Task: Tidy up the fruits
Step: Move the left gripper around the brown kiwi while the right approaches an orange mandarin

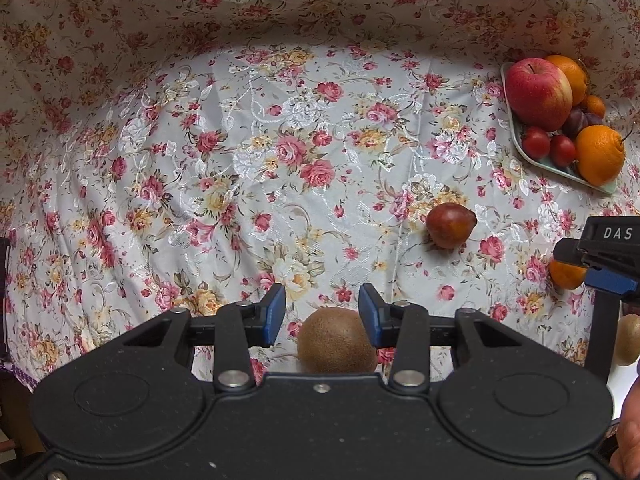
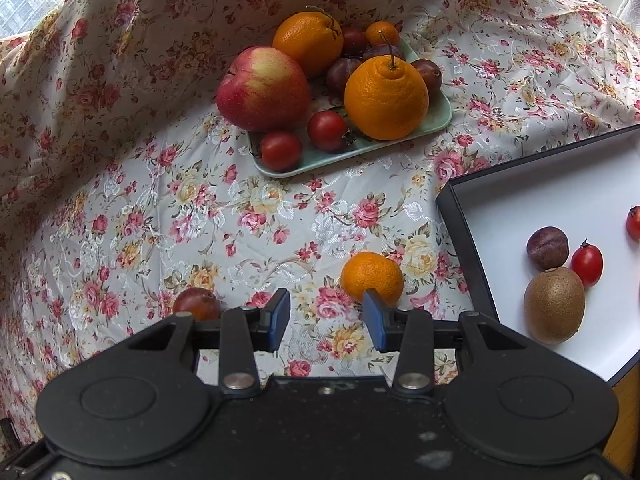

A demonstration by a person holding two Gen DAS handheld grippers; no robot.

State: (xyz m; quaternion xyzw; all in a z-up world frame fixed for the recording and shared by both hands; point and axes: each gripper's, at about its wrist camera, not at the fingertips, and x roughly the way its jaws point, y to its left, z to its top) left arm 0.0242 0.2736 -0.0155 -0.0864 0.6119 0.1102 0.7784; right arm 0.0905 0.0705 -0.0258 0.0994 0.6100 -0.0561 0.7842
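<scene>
In the left wrist view my left gripper (image 1: 323, 314) points down at the floral cloth, jaws apart. A brown kiwi (image 1: 337, 340) lies on the cloth beneath the gap; a gap shows beside the left pad (image 1: 275, 314). A dark red fruit (image 1: 451, 225) lies further off to the right. My right gripper (image 2: 326, 320) stands open and empty over the cloth. A small mandarin (image 2: 372, 278) sits just beyond its right pad (image 2: 376, 322), and the dark red fruit (image 2: 196, 303) to the left. The right gripper (image 1: 600, 266) also shows at the left view's right edge.
A mint-green tray (image 2: 304, 166) at the back holds an apple (image 2: 264, 88), two large oranges, plums and cherry tomatoes. To the right, a black-rimmed white box (image 2: 466, 236) contains a kiwi (image 2: 554, 304), a plum (image 2: 547, 248) and cherry tomatoes. Draped cloth rises behind.
</scene>
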